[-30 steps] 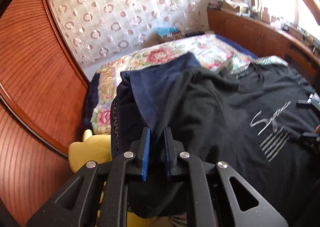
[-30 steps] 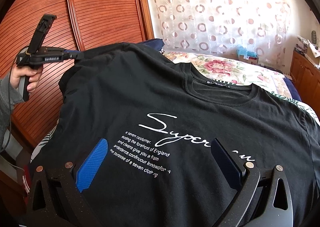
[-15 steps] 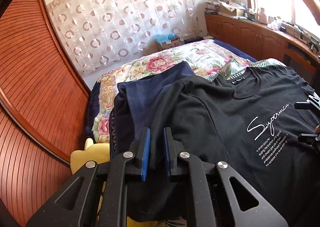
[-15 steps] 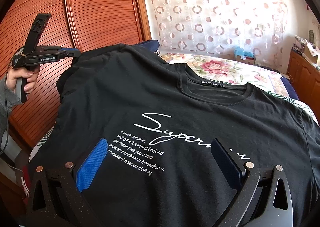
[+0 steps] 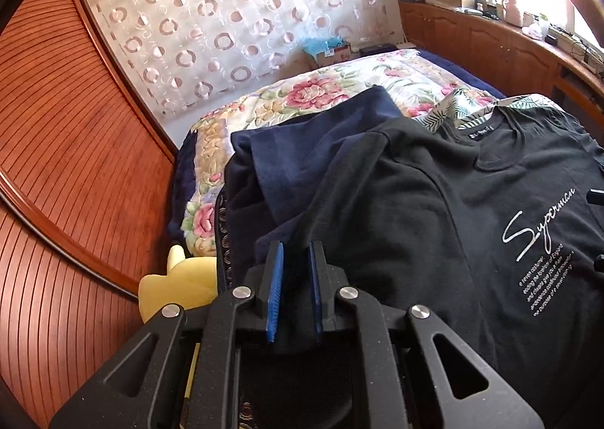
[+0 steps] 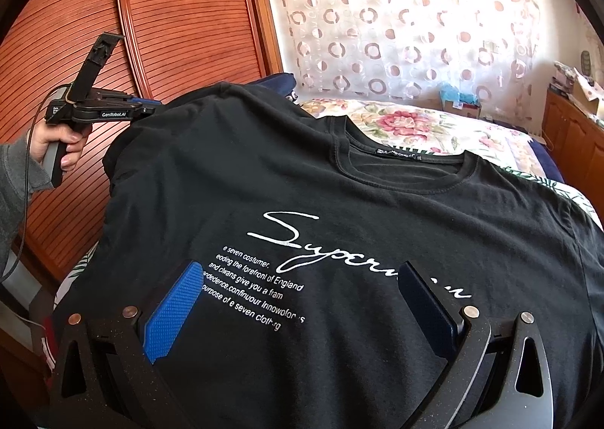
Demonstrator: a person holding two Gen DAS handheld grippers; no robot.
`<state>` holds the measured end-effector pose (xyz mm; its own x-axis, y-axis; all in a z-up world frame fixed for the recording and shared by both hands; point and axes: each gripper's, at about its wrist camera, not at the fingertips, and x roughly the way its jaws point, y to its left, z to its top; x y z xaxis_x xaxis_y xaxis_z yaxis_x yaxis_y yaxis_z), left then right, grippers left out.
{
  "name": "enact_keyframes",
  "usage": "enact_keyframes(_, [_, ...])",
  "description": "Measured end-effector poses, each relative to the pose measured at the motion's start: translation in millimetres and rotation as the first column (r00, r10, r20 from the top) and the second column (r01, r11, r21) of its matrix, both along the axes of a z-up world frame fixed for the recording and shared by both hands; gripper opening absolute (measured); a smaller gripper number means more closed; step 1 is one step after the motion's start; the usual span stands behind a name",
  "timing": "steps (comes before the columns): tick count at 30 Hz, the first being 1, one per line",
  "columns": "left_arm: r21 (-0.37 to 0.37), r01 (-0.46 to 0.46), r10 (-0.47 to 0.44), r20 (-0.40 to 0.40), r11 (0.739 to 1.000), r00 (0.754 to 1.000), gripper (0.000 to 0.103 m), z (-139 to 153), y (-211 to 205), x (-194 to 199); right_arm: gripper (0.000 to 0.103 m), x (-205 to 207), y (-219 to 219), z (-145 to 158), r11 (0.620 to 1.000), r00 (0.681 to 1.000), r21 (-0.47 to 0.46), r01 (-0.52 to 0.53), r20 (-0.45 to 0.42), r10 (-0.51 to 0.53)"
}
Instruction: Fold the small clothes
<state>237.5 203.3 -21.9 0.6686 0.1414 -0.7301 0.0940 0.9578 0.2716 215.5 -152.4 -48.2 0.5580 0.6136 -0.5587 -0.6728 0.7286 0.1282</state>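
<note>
Change: black T-shirt (image 6: 339, 210) now lies flatter, collar and print fully exposed.
Left gripper (image 5: 293, 285): jaws nearly closed, pinching its sleeve.
Right gripper (image 6: 302, 300): jaws wide apart, holding nothing.

The black cotton-like T-shirt (image 6: 377, 210) is matt, soft knit cloth with flat white print. The navy blue garment (image 5: 321, 153) beside it looks like similar matt cloth. The left gripper (image 5: 293, 280) and right gripper (image 6: 302, 300) are grainy matt black plastic with shiny metal rivets and blue pads (image 6: 173, 310) of dimpled, perhaps rubbery, texture. The reddish slatted wooden door (image 6: 181, 21) gleams with varnish, and the flowered bedspread (image 5: 302, 96) is smooth cloth
</note>
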Motion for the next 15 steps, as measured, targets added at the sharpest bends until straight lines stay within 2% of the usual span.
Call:
enact_keyframes(2, [-0.045, 0.017, -0.017, 0.000, 0.999, 1.000, 0.016, 3, 2, 3, 0.103, 1, 0, 1, 1.000, 1.000, 0.000, -0.008, 0.000, 0.008])
enact_keyframes(3, [-0.074, 0.040, -0.040, 0.003, 0.996, 0.999, 0.020, 6, 1, 5, 0.103, 2, 0, 3, 1.000, 1.000, 0.000, -0.012, 0.002, 0.012])
enact_keyframes(5, [-0.100, 0.068, -0.066, 0.020, 0.993, 0.998, 0.048, 12, -2, 9, 0.103, 3, -1, 8, 1.000, 1.000, -0.002, -0.014, 0.018, 0.014])
enact_keyframes(7, [-0.120, 0.101, -0.098, 0.027, 0.988, 0.995, 0.048, 17, -10, 18, 0.103, 6, -4, 15, 1.000, 0.999, -0.003, -0.004, 0.038, 0.004])
enact_keyframes(10, [-0.107, 0.111, -0.109, 0.032, 0.988, 0.994, 0.048, 21, -20, 39, 0.103, 9, -8, 21, 1.000, 0.998, 0.005, 0.016, 0.053, -0.016])
enact_keyframes(13, [-0.180, 0.140, -0.148, -0.028, 0.974, 0.989, 0.048, 18, -23, 61, 0.103, 11, -11, 21, 0.999, 0.998, 0.016, 0.033, 0.049, -0.034])
enact_keyframes(15, [-0.178, 0.155, -0.166, -0.051, 0.972, 0.985, 0.046, 16, -27, 65, 0.103, 10, -12, 18, 0.999, 0.998, 0.018, 0.038, 0.040, -0.039])
